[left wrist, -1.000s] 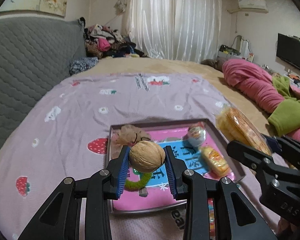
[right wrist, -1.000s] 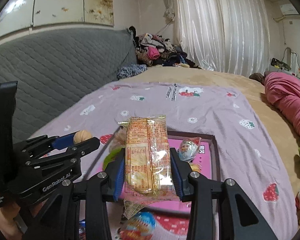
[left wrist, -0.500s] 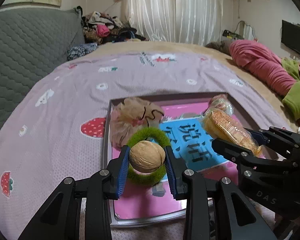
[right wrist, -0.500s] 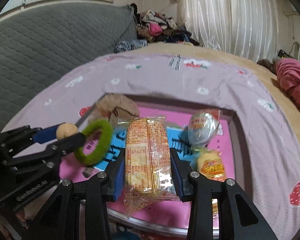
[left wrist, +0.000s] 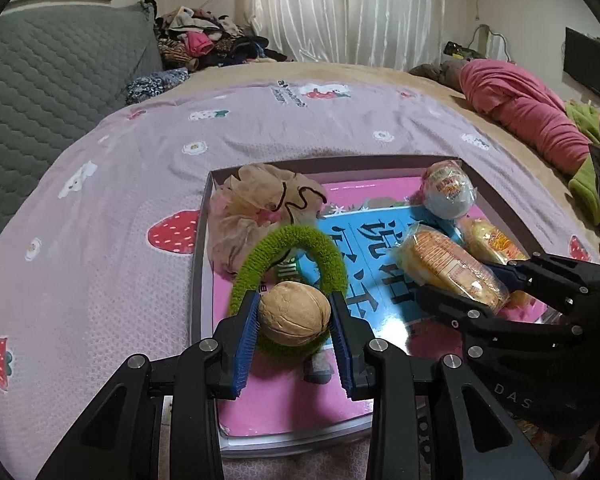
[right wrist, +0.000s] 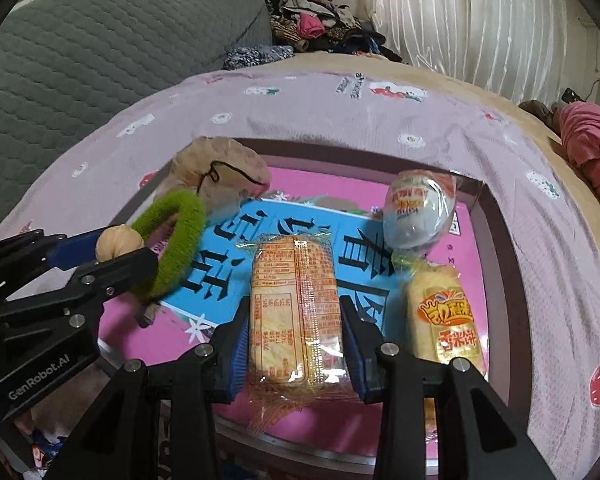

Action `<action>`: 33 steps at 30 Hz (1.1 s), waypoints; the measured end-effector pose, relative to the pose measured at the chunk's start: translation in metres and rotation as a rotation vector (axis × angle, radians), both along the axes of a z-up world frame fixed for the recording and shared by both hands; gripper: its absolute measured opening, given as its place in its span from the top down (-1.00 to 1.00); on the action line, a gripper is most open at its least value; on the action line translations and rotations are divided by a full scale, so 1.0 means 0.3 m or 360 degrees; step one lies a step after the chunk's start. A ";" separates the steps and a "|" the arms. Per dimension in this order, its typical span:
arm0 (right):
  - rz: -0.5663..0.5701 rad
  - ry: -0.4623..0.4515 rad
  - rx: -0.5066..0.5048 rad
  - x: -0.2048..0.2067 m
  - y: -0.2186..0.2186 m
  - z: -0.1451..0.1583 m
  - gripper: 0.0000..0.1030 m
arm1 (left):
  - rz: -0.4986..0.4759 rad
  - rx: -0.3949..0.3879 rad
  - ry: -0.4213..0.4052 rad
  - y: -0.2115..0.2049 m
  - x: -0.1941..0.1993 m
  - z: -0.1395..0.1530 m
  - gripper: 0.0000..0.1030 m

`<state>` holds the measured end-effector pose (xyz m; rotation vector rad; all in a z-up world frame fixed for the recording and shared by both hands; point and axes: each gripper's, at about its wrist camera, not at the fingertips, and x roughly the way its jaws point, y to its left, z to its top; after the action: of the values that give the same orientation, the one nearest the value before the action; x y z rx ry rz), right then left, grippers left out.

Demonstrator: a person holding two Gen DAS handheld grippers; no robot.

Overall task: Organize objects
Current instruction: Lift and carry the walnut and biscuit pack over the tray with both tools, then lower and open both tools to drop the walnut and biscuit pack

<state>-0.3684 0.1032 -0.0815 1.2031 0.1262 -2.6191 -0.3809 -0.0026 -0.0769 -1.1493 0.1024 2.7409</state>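
Note:
My left gripper (left wrist: 294, 318) is shut on a walnut (left wrist: 294, 318) and holds it low over the near left part of a shallow pink and blue box lid (left wrist: 204, 240). A green fuzzy hair tie (left wrist: 300, 240) stands right behind the walnut. My right gripper (right wrist: 294, 316) is shut on a clear-wrapped cracker packet (right wrist: 294, 312), low over the lid's middle (right wrist: 496, 240). In the lid lie a beige scrunchie (right wrist: 220, 178), a wrapped egg-shaped toy (right wrist: 418, 216) and a yellow rice cake packet (right wrist: 444, 316).
The lid rests on a purple strawberry-print sheet (left wrist: 100, 240) on a bed. A grey quilted headboard (left wrist: 40, 80) is to the left. A pink blanket (left wrist: 520, 108) lies at the right. A clothes pile (left wrist: 204, 44) sits at the far end.
Both grippers have moved forward and down over the lid, still holding the walnut and the cracker packet. The lid and its contents now look closer.

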 end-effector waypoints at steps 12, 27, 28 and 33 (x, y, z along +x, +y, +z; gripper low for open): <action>-0.0004 -0.0047 0.0007 -0.013 0.003 -0.021 0.19 | -0.0003 0.0012 -0.0062 -0.003 -0.020 -0.033 0.08; -0.0008 -0.0034 0.0007 -0.006 0.004 -0.008 -0.03 | -0.0001 0.0057 -0.0061 -0.024 -0.022 -0.027 -0.24; -0.0009 -0.0034 0.0006 -0.003 0.006 -0.007 -0.04 | 0.0001 0.0055 -0.0062 -0.024 -0.021 -0.027 -0.26; -0.0012 -0.0012 0.0012 0.002 0.008 0.008 -0.13 | -0.0002 0.0063 -0.0050 -0.025 -0.017 -0.021 -0.38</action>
<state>-0.3678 0.1055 -0.0791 1.2181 0.1305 -2.6224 -0.3859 -0.0100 -0.0833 -1.1806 0.0447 2.7102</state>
